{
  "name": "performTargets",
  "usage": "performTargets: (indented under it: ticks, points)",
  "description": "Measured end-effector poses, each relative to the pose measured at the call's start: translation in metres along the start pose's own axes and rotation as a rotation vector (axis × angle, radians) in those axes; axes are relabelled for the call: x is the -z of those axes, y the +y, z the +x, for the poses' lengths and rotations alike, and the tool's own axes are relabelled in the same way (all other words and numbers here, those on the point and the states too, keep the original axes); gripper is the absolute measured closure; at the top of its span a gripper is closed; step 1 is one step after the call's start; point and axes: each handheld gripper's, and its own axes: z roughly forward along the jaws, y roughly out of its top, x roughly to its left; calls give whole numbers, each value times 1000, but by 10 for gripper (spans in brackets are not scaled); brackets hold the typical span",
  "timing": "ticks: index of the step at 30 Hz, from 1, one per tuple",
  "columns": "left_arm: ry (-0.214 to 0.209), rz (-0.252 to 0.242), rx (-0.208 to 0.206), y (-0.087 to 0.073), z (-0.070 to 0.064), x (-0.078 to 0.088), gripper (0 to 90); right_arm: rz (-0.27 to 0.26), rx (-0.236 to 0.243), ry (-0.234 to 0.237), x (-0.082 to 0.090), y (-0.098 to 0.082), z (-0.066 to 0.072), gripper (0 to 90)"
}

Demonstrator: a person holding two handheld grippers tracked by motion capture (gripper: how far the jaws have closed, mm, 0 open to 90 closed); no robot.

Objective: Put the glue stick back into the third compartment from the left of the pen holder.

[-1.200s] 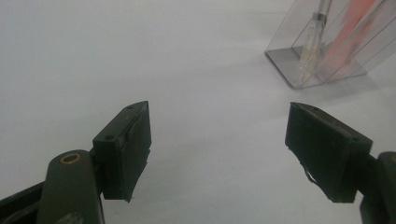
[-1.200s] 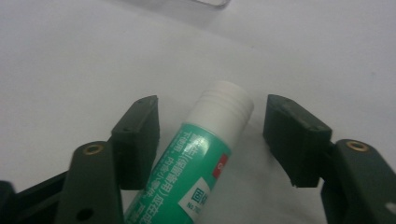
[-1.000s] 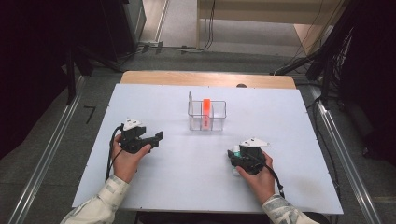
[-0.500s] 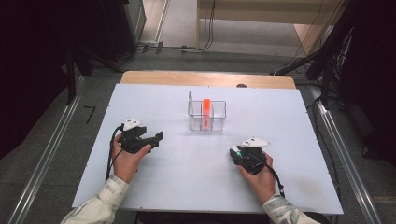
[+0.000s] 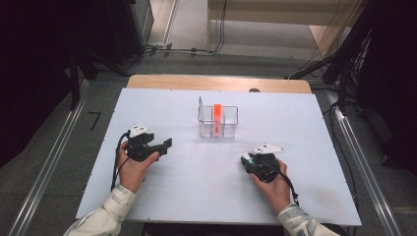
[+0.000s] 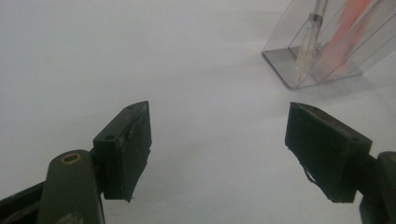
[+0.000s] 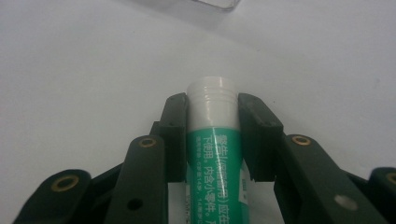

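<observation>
My right gripper [image 7: 213,122] is shut on a green and white tube [image 7: 214,140] with printed text, and its white cap pokes out past the fingertips. Its jaws have just been closing with the tube between them. From above, the right gripper [image 5: 246,159] rests low on the white table at the front right, and the tube [image 5: 251,158] shows as a green spot. At the front left my left gripper [image 5: 166,145] is open and points right. Nothing lies between its pads [image 6: 126,140]. A clear compartment box [image 5: 231,114] at mid-table holds an upright orange item [image 5: 217,112].
In the left gripper view the clear box [image 6: 280,58] stands ahead to the right, with a clear pen [image 6: 308,42] and the orange item [image 6: 348,25] inside. The white table top [image 5: 196,196] stretches between both hands. Cables and metal rails lie on the floor around it.
The right gripper's jaws have drawn in on the tube. Both hands stay where they were, and the box has not moved.
</observation>
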Motion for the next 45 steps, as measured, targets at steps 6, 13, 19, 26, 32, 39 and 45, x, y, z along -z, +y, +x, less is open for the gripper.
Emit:
performTargets:
  ticks: [6, 13, 19, 26, 32, 39, 45]
  points:
    - [1, 0, 1, 0, 0, 0, 236, -33, -2, 3, 6, 5, -2, 632]
    - [2, -1, 5, 0, 0, 0, 236, -93, -24, 9, 14, 16, -6, 632]
    - [4, 1, 6, 0, 1, 0, 236, -130, -42, 28, 17, 31, -8, 632]
    - [2, -3, 11, 0, 3, 0, 236, -176, -58, 46, 18, 50, -11, 632]
    - [3, -1, 11, 0, 3, 0, 235, -212, -60, 53, 18, 67, -11, 632]
    - [3, -4, 14, 0, 3, 1, 235, -218, -54, 54, 13, 79, -10, 632]
    - [3, -7, 15, 1, 3, 1, 235, -237, -53, 46, 16, 89, -10, 632]
